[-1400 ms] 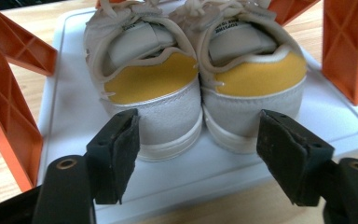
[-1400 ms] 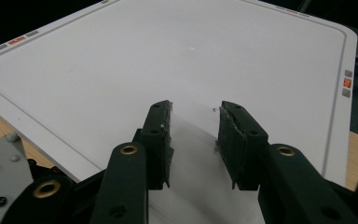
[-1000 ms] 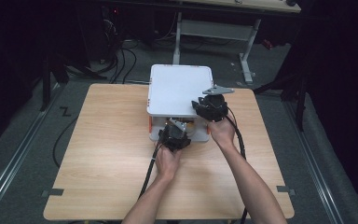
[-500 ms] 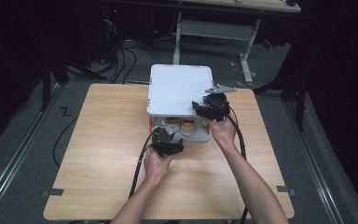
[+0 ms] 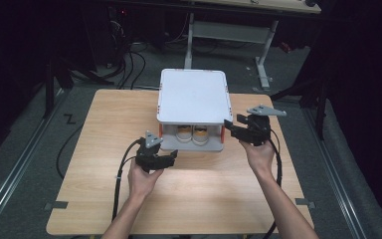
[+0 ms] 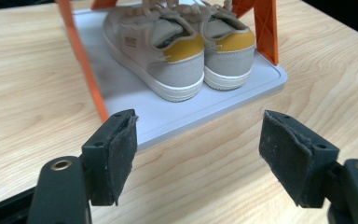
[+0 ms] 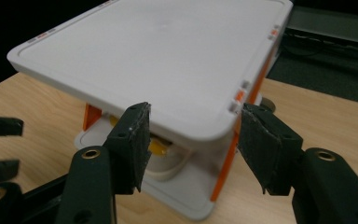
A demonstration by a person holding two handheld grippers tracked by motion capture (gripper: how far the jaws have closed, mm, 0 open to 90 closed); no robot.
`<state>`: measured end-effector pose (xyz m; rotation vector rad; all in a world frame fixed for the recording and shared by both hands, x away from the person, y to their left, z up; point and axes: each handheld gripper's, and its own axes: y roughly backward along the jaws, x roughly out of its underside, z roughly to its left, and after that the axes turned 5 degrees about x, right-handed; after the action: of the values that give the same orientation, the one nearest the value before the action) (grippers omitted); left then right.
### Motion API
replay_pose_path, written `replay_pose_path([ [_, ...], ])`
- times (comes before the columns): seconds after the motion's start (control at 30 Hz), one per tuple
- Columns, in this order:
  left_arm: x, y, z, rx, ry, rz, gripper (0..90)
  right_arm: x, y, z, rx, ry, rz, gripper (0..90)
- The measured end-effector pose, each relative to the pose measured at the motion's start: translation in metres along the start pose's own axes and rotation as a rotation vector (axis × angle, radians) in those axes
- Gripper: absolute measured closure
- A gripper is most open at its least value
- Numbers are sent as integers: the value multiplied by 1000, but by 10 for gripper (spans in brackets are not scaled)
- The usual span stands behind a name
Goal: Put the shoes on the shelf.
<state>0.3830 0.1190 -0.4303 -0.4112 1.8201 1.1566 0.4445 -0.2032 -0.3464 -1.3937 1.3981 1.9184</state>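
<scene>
A white shoe box (image 5: 194,94) sits mid-counter toward the far edge, its front open on a pair of grey-and-yellow sneakers (image 6: 182,51). Your right gripper (image 5: 246,130), jaws just widened and spread with the lid's near right corner between them but no pad pressing, could nudge that lid if it drifts inward. Your left gripper (image 5: 160,160) hangs empty, jaws spread, just short of the base tray (image 6: 205,109); a low approach could catch the tray lip. The counter (image 5: 214,199) lies bare nearest you; its side edges stay close.
</scene>
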Motion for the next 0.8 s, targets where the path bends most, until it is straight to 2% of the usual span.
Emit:
replay_pose_path([
  [0.17,7,19,8,5,-5,-14,273,27,23,-14,5,-41,-15,435],
  [0.27,21,28,15,-9,-8,-12,272,49,33,-19,11,-58,-19,433],
  [0.37,40,33,24,-26,22,0,273,77,37,-22,26,-64,-1,434],
  [0.47,56,35,34,-55,46,22,273,106,35,-26,50,-76,38,433],
  [0.6,71,34,45,-124,60,62,275,137,27,-36,97,-101,104,430],
  [0.73,79,29,56,-171,98,95,329,157,16,-44,139,-105,182,429],
  [0.8,82,26,60,-199,94,110,330,163,11,-46,159,-97,207,429],
])
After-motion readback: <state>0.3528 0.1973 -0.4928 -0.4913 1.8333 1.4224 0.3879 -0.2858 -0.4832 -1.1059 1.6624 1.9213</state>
